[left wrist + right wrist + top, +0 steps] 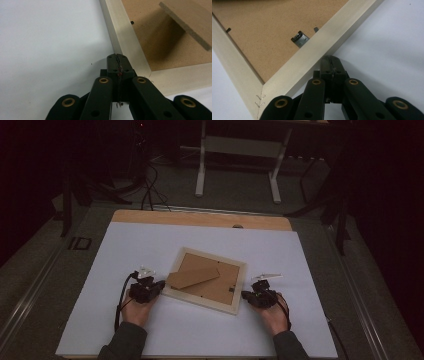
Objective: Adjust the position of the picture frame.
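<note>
Bracing picture frame (207,280) face-down on white table (125,250), stand (192,276) up: left gripper (159,285), right gripper (245,294) both closed, empty, tips against opposite edges. Backing still clipped; opening seemingly ahead.

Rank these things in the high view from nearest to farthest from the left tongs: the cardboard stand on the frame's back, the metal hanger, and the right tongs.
Measured from the left tongs, at the picture frame's left edge:
1. Cardboard stand, just right of them, on the frame's back.
2. Metal hanger, near the frame's right edge.
3. Right tongs, beyond the frame's right edge.
</note>
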Tool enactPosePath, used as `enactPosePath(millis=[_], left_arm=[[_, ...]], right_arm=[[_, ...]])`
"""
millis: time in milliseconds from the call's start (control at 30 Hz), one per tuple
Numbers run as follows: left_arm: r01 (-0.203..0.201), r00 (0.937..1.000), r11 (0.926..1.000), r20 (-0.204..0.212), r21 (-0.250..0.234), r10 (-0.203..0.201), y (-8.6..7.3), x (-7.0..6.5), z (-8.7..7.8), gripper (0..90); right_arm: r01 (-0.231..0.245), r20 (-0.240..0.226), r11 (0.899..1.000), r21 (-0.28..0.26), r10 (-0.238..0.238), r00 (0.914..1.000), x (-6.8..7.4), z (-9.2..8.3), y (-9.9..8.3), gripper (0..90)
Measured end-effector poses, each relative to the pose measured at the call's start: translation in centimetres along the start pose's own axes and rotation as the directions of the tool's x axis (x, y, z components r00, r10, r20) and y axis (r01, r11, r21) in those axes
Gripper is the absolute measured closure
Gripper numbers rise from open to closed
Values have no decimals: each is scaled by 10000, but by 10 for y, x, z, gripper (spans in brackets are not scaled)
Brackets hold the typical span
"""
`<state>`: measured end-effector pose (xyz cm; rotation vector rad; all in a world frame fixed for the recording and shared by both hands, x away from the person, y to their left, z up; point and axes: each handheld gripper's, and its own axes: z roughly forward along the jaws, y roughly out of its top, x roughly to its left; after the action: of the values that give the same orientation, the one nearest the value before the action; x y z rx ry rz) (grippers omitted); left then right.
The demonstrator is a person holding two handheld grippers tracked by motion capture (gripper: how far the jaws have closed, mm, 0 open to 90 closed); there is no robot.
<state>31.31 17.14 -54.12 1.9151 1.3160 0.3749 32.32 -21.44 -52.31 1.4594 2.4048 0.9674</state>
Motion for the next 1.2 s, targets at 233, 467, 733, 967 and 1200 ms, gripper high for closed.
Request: enactPosePath(millis=[233, 467, 733, 967, 1200], left_arm=[[71, 9999, 10000, -97, 32, -71, -3, -3, -3, 900], [51, 9999, 9998, -149, 208, -48, -5, -8, -8, 900], [-100, 9997, 9994, -236, 324, 107, -7, -13, -10, 900], [-209, 9993, 9991, -293, 368, 220, -8, -16, -11, 900], [-291, 9987, 9989, -407, 366, 306, -8, -19, -11, 900]], right_arm=[[22, -20, 10000, -65, -22, 10000, -4, 4, 6, 900], [-87, -106, 9999, -128, 86, 9999, -9, 7, 10, 900], [-217, -69, 9996, -169, 216, 9997, -12, 10, 14, 900], [-446, -43, 9987, -254, 445, 9990, -15, 13, 17, 900], [-309, 242, 9989, -338, 317, 9992, -14, 14, 19, 900]])
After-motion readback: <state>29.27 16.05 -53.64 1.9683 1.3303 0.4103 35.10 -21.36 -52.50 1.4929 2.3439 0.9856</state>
